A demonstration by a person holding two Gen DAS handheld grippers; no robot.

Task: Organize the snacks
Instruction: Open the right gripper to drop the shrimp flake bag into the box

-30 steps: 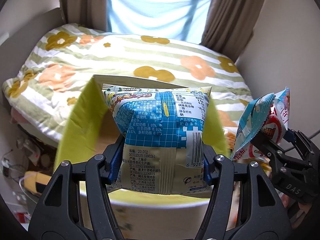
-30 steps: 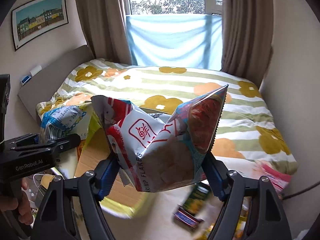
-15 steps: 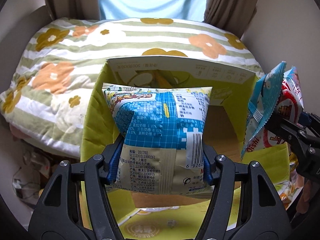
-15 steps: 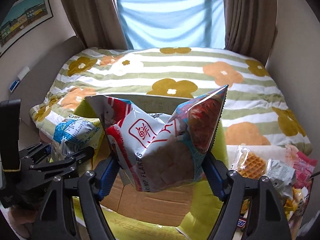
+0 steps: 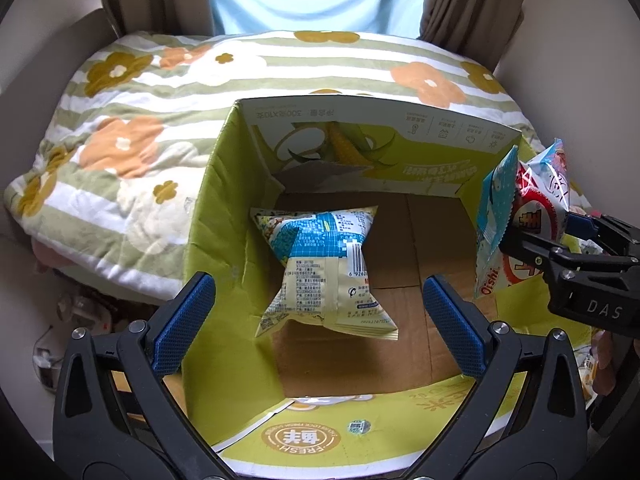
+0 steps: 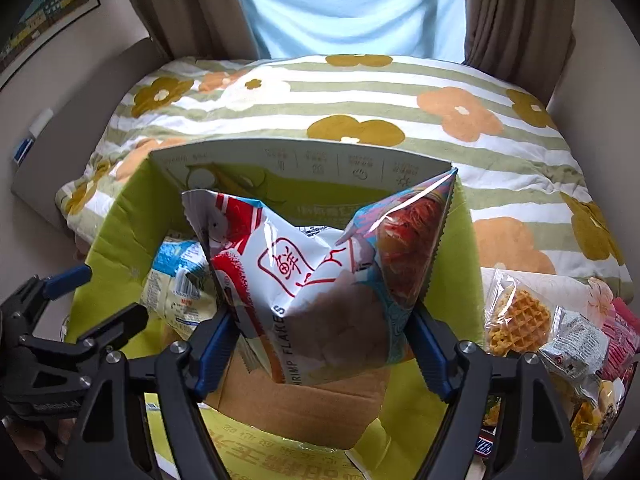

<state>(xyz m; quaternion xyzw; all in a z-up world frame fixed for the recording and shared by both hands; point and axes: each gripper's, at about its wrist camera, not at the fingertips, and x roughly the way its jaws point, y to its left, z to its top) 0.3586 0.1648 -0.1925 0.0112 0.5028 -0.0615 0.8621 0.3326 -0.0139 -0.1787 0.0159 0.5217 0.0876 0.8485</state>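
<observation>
Dropped: crinkly blue packet [image 5: 326, 268] into cardboard box [image 5: 224, 216] — left gripper [image 5: 318, 316] opening, empty | right gripper [image 6: 320, 344] opening, pads touching glossy shrimp-flakes bag [image 6: 320, 280]

Green carton [image 5: 224, 216]: printed cardboard outside, raw brown matt cardboard floor. Blue-white snack packet [image 5: 324, 264]: crinkled plastic film, slight sheen. Shrimp flakes bag [image 6: 320, 280]: glossy foil-like film, serrated edges. Gripper pads [image 5: 182, 320]: blue ribbed rubber on black matt plastic. Flowered quilt [image 5: 160, 92]: soft cloth.
</observation>
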